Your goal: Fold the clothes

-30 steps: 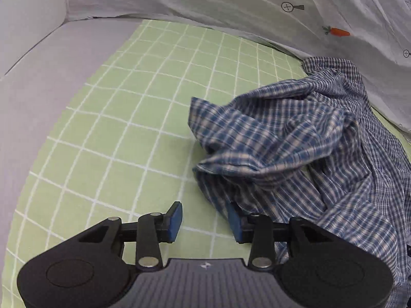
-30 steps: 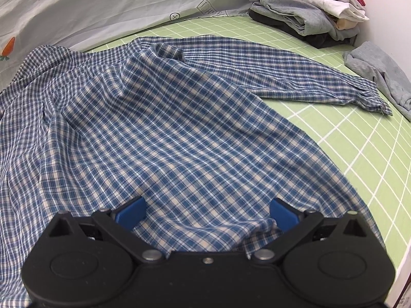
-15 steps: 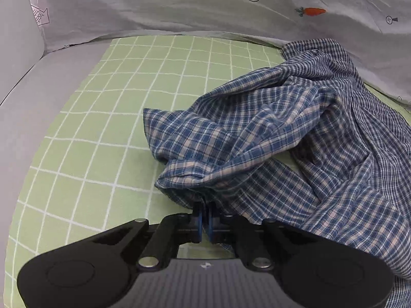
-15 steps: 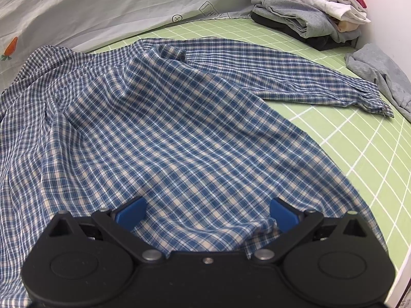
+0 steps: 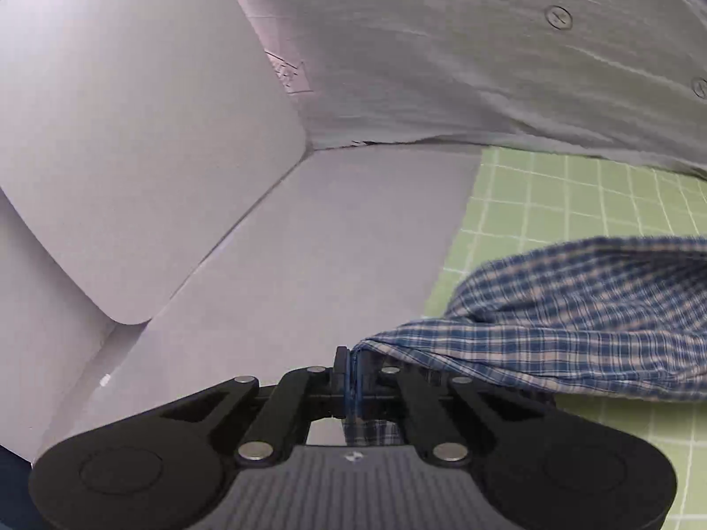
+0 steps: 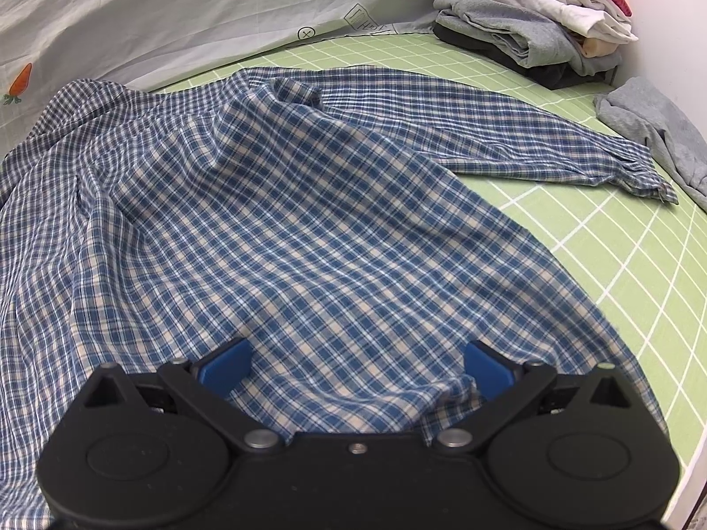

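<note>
Shirt (image 6: 274, 221), blue and checked, lies spread on the green grid mat (image 6: 627, 256) in front of me. My left gripper (image 5: 352, 364) is pinched tight on one edge of it, and the cloth trails off toward 3 o'clock. My right gripper (image 6: 355, 369) sits wide apart over the shirt, holding nothing. A pile of clothes (image 6: 530, 22) waits at 1 o'clock.

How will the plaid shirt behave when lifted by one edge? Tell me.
Probably floppy: the plaid shirt lies in soft wrinkles. Where the left gripper pinches it, the cloth sags and bunches, so it likely trails. It looks thin, probably light.
</note>
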Tool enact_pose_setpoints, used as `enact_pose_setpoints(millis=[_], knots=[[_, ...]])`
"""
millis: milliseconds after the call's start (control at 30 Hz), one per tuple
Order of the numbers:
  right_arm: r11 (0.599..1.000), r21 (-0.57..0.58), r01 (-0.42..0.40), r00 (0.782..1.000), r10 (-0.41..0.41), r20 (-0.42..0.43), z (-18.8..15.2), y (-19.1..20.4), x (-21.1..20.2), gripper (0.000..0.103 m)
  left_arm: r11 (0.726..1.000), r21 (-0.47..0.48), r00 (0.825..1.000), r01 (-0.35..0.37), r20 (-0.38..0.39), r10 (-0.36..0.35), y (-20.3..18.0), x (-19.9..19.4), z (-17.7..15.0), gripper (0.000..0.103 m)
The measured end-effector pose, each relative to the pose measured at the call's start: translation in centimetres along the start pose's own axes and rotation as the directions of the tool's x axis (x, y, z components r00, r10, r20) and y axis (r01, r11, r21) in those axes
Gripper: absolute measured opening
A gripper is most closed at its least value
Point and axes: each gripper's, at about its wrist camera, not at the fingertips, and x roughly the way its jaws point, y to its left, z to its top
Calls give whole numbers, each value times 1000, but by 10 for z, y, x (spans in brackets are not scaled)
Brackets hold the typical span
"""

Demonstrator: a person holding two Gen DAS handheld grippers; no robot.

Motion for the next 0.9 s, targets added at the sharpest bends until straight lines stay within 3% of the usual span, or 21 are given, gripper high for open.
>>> enact_pose_setpoints(millis=[133, 200, 267, 300, 367, 433, 467, 500, 533, 567, 633, 733, 833, 900], knots=[[1000, 0, 0, 1000, 0, 3, 0, -1, 0, 103, 991, -23, 990, -135, 42, 136, 8, -5, 11, 10], [1000, -2, -1, 1000, 1, 4, 0, -2, 1, 103, 997, -41, 998, -58, 31, 59, 11, -15, 4, 30], [1000, -7, -5, 1000, 5, 3, 1, -3, 1, 103, 993, -74, 996, 94, 10, -93, 12, -30, -9, 37], [1000, -12, -11, 1000, 11, 1, 2, -5, 1, 103, 981, -78, 984, 178, -2, -179, 10, -39, -18, 39], [999, -30, -26, 1000, 26, -13, 3, -6, 1, 103, 934, -61, 935, 351, -34, -353, 2, -57, -40, 45], [997, -53, -49, 998, 47, -29, 5, -9, -1, 103, 853, -51, 850, 519, -75, -522, -9, -74, -62, 51], [996, -66, -63, 998, 61, -24, 4, -12, -3, 103, 809, -54, 804, 585, -93, -588, -14, -83, -75, 53], [994, -77, -75, 997, 75, -10, 3, -15, -8, 103, 781, -55, 775, 622, -102, -624, -18, -91, -87, 55], [993, -87, -85, 996, 87, 28, 1, -18, -16, 103, 765, -50, 758, 642, -107, -643, -21, -99, -97, 57], [991, -94, -90, 994, 96, 59, -1, -22, -23, 103, 756, -39, 749, 653, -109, -653, -24, -107, -106, 60], [992, -102, -79, 992, 88, 88, -4, -36, -34, 103, 754, -12, 749, 657, -107, -654, -31, -122, -122, 63], [990, -138, -38, 991, 55, 119, -6, -62, -46, 103, 734, -9, 728, 679, -118, -675, -34, -134, -135, 67], [990, -138, 1, 995, 12, 94, -9, -87, -45, 103, 742, -20, 734, 670, -134, -666, -35, -140, -146, 71], [994, -110, 1, 998, 5, 60, -12, -101, -42, 101, 758, -4, 750, 652, -143, -646, -39, -141, -152, 71]])
